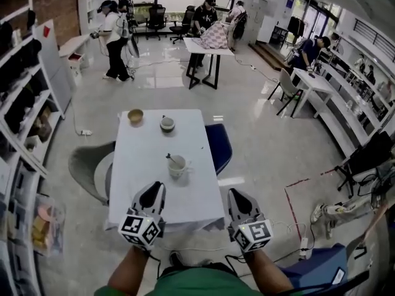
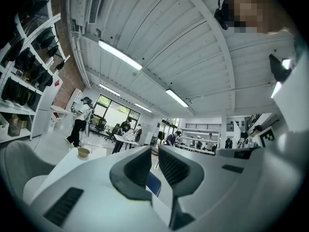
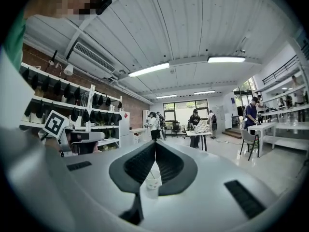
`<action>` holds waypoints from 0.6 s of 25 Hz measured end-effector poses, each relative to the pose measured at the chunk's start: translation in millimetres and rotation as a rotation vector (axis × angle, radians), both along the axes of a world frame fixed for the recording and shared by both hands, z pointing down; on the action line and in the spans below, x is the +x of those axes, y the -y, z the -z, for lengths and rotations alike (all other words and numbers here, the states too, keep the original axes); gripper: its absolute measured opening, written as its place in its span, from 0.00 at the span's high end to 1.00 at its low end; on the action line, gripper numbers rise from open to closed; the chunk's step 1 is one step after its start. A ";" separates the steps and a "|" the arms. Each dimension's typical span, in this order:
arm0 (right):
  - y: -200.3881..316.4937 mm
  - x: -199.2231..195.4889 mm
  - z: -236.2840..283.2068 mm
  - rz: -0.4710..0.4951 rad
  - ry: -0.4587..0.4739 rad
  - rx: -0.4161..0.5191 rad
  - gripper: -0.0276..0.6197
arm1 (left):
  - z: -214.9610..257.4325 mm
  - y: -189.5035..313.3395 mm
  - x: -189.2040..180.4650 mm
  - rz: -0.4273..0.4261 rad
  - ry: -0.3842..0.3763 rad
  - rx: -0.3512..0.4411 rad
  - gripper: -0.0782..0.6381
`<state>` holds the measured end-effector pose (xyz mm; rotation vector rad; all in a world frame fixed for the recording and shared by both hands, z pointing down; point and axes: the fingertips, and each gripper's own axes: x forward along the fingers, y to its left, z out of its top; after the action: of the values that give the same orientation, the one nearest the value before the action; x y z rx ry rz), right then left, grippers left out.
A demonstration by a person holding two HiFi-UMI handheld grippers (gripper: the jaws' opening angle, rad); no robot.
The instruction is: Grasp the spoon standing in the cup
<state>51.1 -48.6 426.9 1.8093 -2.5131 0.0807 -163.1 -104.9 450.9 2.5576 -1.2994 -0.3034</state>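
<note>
Progress on the grasp looks to be at its very start. The spoon [image 1: 171, 158] stands in the cup [image 1: 178, 166] near the middle of the white worktop [image 1: 148, 143], untouched. The left claw [image 1: 154, 187] hangs over the worktop's near edge, its jaws a narrow gap apart with nothing between them. The right claw [image 1: 237, 195] beside it has its jaw tips together and holds nothing, and the cup lies ahead of it. Reaching in, opening round the handle and closing are all left.

Shelves [image 1: 24, 97] line the brick wall [image 1: 58, 2]; strip lights [image 3: 148, 69] brighten glossy floor [image 1: 265, 147].
</note>
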 end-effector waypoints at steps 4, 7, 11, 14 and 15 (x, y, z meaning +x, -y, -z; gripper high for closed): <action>26.5 -1.9 -1.6 0.008 0.004 0.000 0.92 | 5.3 25.4 -8.9 0.028 0.022 0.039 0.84; 42.7 -1.1 1.9 0.026 0.013 0.002 0.92 | 12.9 42.2 -16.2 0.073 0.033 0.045 0.84; 68.2 -2.8 -0.7 0.081 0.040 0.009 0.92 | 17.5 59.2 -25.9 0.146 0.057 0.052 0.83; 98.2 -1.3 1.3 0.140 0.063 0.022 0.92 | 21.6 76.0 -25.7 0.202 0.074 0.052 0.83; 107.5 0.6 2.0 0.159 0.070 0.023 0.92 | 21.0 80.8 -24.0 0.219 0.080 0.045 0.83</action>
<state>51.7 -156.1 424.9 1.6345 -2.7072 0.1115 -187.2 -185.7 429.9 2.4891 -1.6243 -0.2775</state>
